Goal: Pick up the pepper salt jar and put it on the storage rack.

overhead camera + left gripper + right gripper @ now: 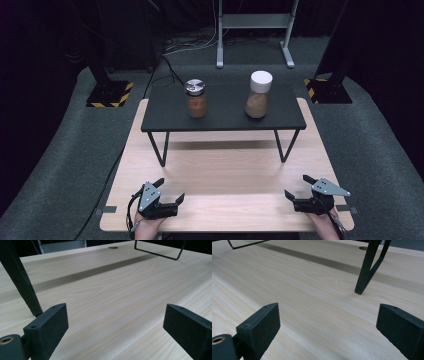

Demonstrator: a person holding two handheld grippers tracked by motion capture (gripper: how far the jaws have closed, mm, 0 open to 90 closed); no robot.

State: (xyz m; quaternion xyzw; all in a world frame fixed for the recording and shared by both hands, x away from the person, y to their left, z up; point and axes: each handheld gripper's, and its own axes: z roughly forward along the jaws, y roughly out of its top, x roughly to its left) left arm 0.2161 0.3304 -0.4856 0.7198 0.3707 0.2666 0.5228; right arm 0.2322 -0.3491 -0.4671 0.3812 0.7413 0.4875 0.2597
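Claws, left claw [169,190] and right claw [298,185], gape wide, empty, above the table [225,170].

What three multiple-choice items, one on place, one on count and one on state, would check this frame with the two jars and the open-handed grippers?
1. Where do the two jars stand?
A. On the black raised shelf
B. On the pale wooden table
C. On the floor

2. How many jars have a white lid?
A. None
B. One
C. Two

3. How do the jaws of both grippers stand?
A. Shut on a jar
B. Shut on nothing
C. Open, with nothing between them

Answers:
1. A: the silver-lidded jar and the white-lidded jar both rest on the black shelf, which stands on thin legs on the wooden table.
2. B: only the right-hand jar has a white lid; the other lid is shiny metal.
3. C: the left gripper and the right gripper sit near the table's front edge, jaws wide apart over bare wood.
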